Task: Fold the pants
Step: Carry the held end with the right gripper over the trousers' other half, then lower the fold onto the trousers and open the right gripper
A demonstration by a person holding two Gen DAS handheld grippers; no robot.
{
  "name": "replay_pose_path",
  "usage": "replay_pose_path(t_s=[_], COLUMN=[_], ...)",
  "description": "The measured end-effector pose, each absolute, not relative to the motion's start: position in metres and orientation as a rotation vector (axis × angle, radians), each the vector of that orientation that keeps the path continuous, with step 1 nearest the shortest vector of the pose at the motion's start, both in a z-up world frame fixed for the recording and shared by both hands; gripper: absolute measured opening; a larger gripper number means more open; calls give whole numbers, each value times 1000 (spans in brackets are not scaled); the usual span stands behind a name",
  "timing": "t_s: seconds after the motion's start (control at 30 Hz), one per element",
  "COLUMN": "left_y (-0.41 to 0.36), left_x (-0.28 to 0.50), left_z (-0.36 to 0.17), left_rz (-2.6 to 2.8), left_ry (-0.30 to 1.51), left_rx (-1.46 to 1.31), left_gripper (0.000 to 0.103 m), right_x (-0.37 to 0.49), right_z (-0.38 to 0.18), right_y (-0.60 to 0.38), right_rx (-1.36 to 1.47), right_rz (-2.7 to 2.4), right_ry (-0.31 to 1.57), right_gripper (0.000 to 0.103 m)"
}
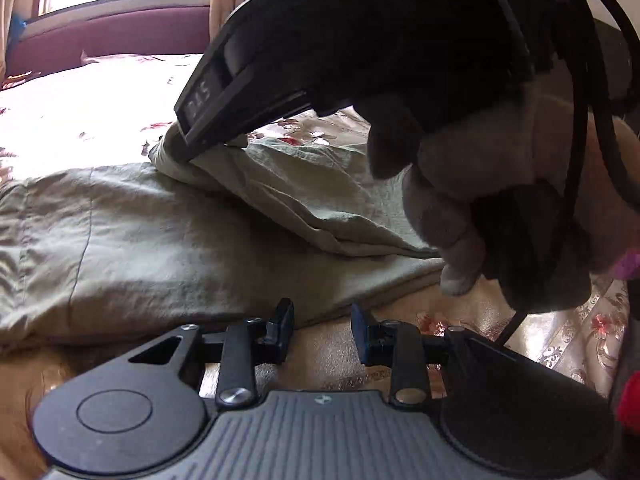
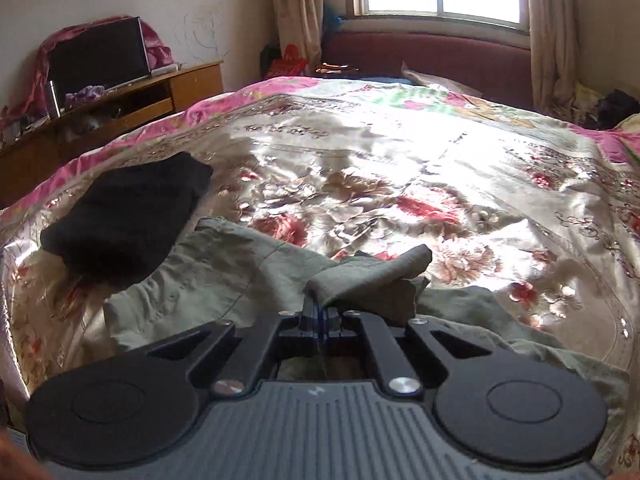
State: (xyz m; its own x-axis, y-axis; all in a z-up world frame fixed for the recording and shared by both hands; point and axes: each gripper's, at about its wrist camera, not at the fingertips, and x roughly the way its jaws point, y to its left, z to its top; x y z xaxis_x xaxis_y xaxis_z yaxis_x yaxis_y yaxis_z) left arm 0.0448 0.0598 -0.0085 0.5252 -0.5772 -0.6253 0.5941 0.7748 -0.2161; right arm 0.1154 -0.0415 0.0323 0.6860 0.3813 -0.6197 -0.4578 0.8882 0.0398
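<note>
On the bed (image 2: 460, 168), over a shiny floral bedspread, the olive-green pants (image 1: 132, 236) lie spread out flat, with one part lifted and drawn back over the rest. The right gripper (image 2: 323, 314) is clamped tight on a bunched corner of that cloth — in its own wrist view the fabric sticks up and to the right from between the closed fingers, while the rest of the garment lies below and to both sides. From the left wrist view the same gripper reaches in from the upper right, held by a gloved hand (image 1: 452, 200), its tip pinching the raised fold. The left gripper (image 1: 322, 330) stands partly open with nothing between its pads — it hovers just short of the pants' near edge. A black garment (image 2: 128, 216) lies folded at the left, overlapping the pants.
</note>
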Motion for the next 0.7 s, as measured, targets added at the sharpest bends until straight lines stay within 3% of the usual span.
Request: replay_pose_path(t_s=[0.5,0.7], left_y=[99,108], left_x=[40,26], left_z=[-31,-28], left_rz=[-722,-715], left_ry=[690,694], left_rx=[-149,-127], left_gripper=[46,47], right_x=[94,87], right_z=[28,20], right_y=[53,69], right_rx=[-526,-576], right_rz=[574,748], right_ry=[476,504], right_gripper=[5,21])
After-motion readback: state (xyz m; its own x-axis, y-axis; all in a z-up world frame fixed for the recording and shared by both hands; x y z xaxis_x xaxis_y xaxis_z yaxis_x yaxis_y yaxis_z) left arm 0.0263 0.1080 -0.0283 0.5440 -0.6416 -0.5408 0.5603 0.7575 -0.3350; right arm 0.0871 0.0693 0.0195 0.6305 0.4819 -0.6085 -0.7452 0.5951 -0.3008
